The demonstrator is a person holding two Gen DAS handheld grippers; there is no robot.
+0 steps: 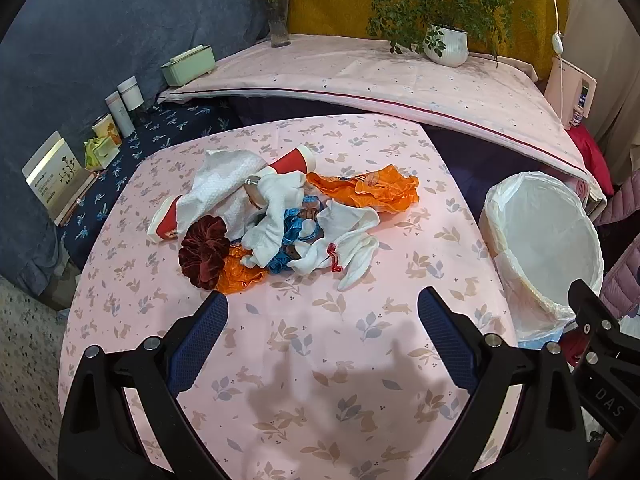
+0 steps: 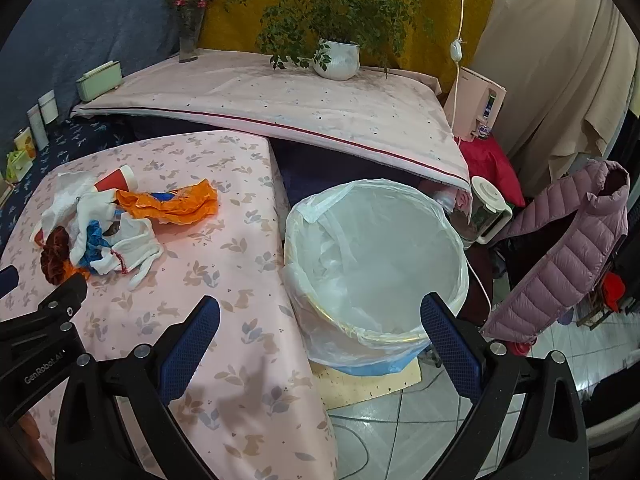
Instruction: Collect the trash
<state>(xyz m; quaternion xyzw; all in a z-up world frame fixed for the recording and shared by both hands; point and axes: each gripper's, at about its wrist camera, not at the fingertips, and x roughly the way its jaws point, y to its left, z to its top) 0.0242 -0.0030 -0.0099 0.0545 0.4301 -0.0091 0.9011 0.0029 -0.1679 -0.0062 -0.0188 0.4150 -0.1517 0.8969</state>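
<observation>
A heap of trash lies on the pink rabbit-print table (image 1: pixel 320 360): white tissues (image 1: pixel 224 192), red paper cups (image 1: pixel 294 160), an orange wrapper (image 1: pixel 368 190), blue ribbon (image 1: pixel 294 232), a dark red scrunchie (image 1: pixel 202 252) and white gloves (image 1: pixel 348 248). My left gripper (image 1: pixel 322 312) is open and empty, just short of the heap. My right gripper (image 2: pixel 320 316) is open and empty, above the near rim of the bin (image 2: pixel 376 256), which has a white bag liner and stands right of the table. The heap also shows in the right wrist view (image 2: pixel 104 220), as does the table (image 2: pixel 224 320).
A raised pink-covered surface (image 1: pixel 400 80) behind holds a potted plant (image 1: pixel 446 44), a flower vase (image 1: pixel 280 24) and a green box (image 1: pixel 188 65). Boxes and jars (image 1: pixel 120 108) line the left. A pink puffer jacket (image 2: pixel 568 248) hangs right of the bin; a blender (image 2: pixel 486 208) stands behind it.
</observation>
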